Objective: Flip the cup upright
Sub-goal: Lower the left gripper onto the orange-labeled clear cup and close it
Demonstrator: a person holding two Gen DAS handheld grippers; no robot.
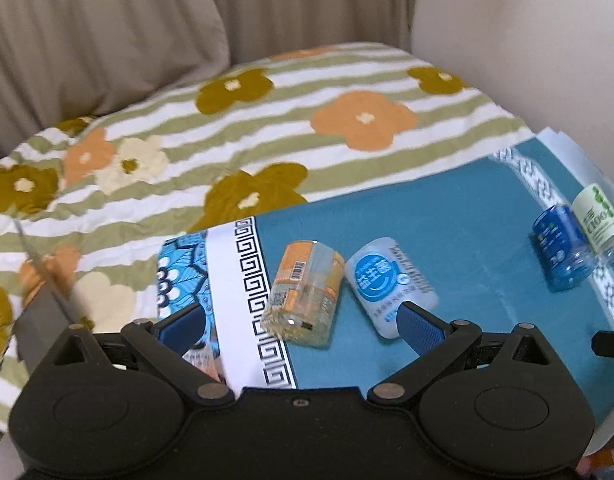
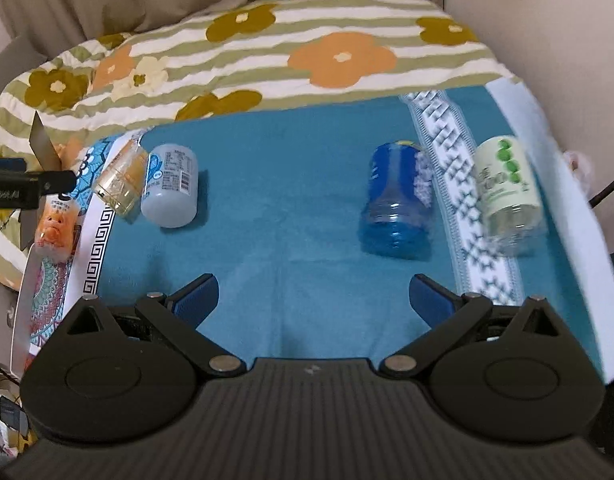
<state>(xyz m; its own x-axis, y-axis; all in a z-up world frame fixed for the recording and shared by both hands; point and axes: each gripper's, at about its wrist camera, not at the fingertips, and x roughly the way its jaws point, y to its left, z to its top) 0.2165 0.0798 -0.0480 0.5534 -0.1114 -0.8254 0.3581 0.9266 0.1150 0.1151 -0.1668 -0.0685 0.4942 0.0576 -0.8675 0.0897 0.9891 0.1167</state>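
Nearest the lens in the left wrist view is the left gripper (image 1: 303, 322), its blue-padded jaws spread wide and grasping nothing. Just ahead of them lie two cups on their sides, touching: a clear plastic cup with an orange label (image 1: 305, 292), sitting almost in line with the gap between the jaws, and a frosted white plastic cup with a blue round logo (image 1: 389, 286), whose lower end is partly covered by the right-hand pad. Both rest on a teal mat with a white key-pattern border (image 1: 447, 240).

In the right wrist view the right gripper (image 2: 313, 300) is likewise released, jaws wide apart over bare mat. Well ahead of it lie a translucent blue plastic cup (image 2: 397, 204) and, just beside it across the patterned border strip, a pale green labelled clear cup (image 2: 507, 196), both tipped over.

Beyond the mat spreads a green-striped quilt with orange and olive flowers (image 1: 267, 120), then a beige cushion (image 1: 87, 32).

All four cups look thin-walled, empty and light, so they should roll at a nudge and dent under a hard squeeze; the label wrap may give more grip than bare plastic. Mid-body, across the width, seems the safest hold. Which end of each cup is its mouth I cannot tell.
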